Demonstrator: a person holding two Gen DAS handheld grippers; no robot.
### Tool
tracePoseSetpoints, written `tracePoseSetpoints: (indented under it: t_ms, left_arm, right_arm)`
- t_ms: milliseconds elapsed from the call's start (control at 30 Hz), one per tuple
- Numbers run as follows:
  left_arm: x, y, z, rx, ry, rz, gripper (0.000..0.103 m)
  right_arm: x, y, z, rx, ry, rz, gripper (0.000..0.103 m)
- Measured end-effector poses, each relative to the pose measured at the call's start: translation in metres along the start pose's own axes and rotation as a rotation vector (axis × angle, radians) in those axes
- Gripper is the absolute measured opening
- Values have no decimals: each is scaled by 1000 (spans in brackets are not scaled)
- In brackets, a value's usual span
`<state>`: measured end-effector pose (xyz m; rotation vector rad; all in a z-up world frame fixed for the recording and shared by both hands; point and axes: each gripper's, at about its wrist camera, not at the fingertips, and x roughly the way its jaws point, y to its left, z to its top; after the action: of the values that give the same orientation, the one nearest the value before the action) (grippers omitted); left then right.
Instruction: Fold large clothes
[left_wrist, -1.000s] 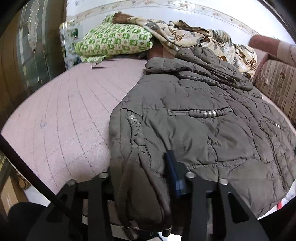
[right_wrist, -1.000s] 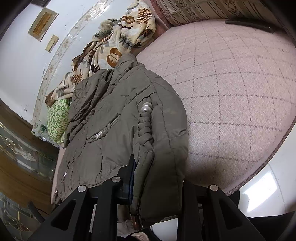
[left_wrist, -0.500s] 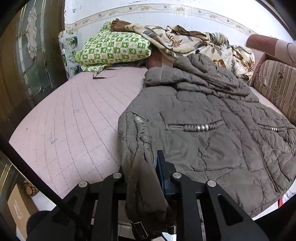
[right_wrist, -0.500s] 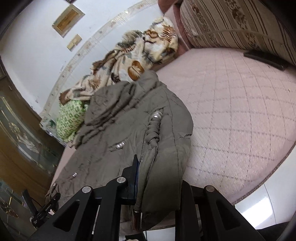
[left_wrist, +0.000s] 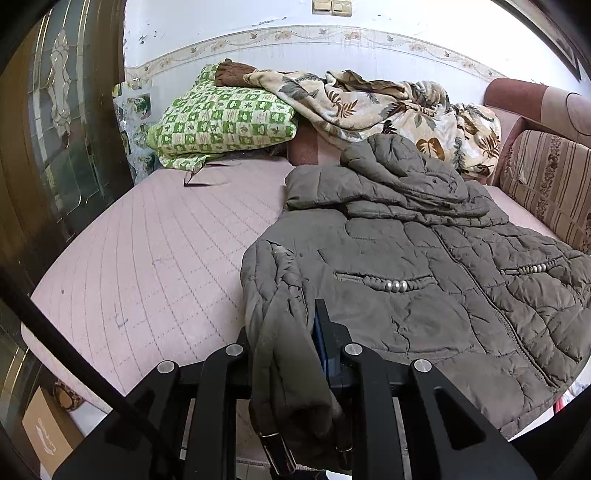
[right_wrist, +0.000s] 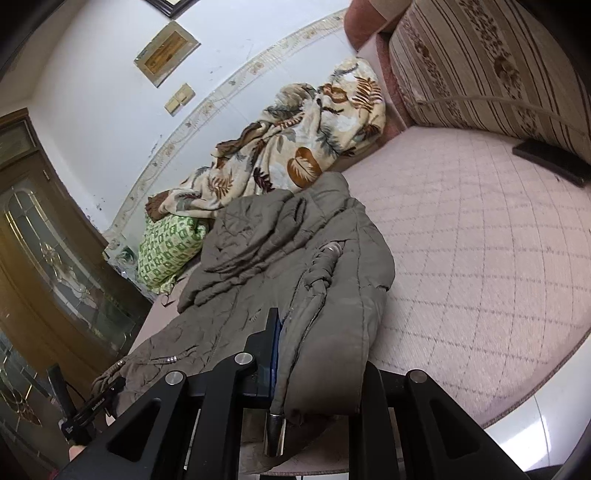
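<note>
- Olive quilted jacket (left_wrist: 424, 280) lay spread on the pink mattress (left_wrist: 147, 258).
- Left gripper (left_wrist: 291, 354) and right gripper (right_wrist: 317, 354) each pinched a hem corner.
- Lifting both evenly would fold it cleanly.

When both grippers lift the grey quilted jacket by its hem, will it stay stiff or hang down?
The jacket will probably sag: its hem already droops limp through the left gripper and right gripper. The puffy quilting suggests bulk without much weight. The fabric looks smooth, so it may slip.
</note>
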<state>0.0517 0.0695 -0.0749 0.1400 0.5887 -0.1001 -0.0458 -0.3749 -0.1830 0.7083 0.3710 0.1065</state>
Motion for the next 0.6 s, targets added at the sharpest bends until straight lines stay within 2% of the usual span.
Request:
tracePoseSetpoints:
  t_ms: [200, 333, 600]
  left_arm:
    - [-5, 2, 22, -5, -27, -18, 19]
    - [-6, 6, 43, -45, -35, -32, 19]
    - [-5, 5, 89, -39, -63, -27, 20]
  right_arm:
    - [0, 14, 20, -25, -17, 32, 16]
    - [-1, 26, 38, -40, -32, 51, 16]
    - [4, 41, 74, -33, -52, 64, 15]
